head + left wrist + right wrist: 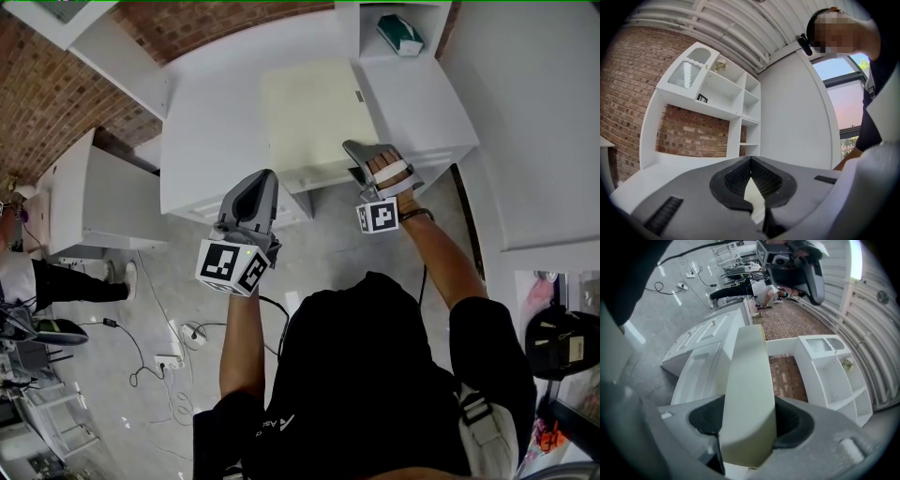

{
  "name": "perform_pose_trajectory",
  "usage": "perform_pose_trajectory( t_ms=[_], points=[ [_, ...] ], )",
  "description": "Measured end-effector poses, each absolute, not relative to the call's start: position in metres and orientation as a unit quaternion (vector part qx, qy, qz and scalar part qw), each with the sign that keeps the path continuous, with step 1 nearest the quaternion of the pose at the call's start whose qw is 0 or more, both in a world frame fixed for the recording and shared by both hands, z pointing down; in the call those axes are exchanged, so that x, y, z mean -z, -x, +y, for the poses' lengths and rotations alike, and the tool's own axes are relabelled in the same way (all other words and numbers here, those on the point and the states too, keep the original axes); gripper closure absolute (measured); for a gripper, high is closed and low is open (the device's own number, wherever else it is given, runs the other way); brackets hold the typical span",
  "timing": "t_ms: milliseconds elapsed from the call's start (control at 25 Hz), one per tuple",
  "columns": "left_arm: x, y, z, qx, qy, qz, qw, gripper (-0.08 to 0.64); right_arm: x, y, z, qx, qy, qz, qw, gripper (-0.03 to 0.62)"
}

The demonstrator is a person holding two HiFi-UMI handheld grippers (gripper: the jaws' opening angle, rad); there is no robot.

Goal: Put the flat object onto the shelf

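Head view: flat cream panel (314, 117) lies on the white desk top (211, 122), its near edge toward the person. Right gripper (361, 155) is at the panel's near right corner. Left gripper (261, 187) hangs over the floor just off the desk front, well apart from the panel.

Right gripper view: the panel (747, 380) runs edge-on straight out between the jaws, both pads set against its faces. Right gripper (749, 422) reads as clamped on the panel.

Left gripper view: left gripper (750, 161) has its jaw tips together with nothing between them.

Shelf unit (398, 28) stands at the far right corner of the desk; one cubby holds a teal item (400, 36). Same unit shows in the right gripper view (834, 376), compartments mostly bare.

Progress, as judged: grasp looks made, nothing more. Cannot tell whether the panel has left the desk. Still to do: lift, carry to the shelf unit, slide in, release.
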State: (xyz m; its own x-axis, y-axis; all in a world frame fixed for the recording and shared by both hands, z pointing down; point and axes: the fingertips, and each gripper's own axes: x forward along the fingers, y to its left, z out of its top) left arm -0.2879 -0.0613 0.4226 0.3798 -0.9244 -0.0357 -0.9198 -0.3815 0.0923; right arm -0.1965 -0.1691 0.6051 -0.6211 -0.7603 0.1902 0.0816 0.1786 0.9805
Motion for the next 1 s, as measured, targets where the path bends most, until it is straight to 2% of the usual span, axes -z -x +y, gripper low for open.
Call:
perform_pose_trajectory(
  t_ms=[320,1000],
  points=[
    [-0.385,0.289,-0.058,0.06,-0.833,-0.551,0.007,0.561,-0.537,0.176,-0.152,0.606,-0.271,-0.67,0.331,0.308],
    [-0.322,0.24,-0.049,0.079,-0.863,-0.499,-0.006,0.561,-0.427,0.061,-0.132,0.611,-0.324,-0.618,0.375,0.31]
  ],
)
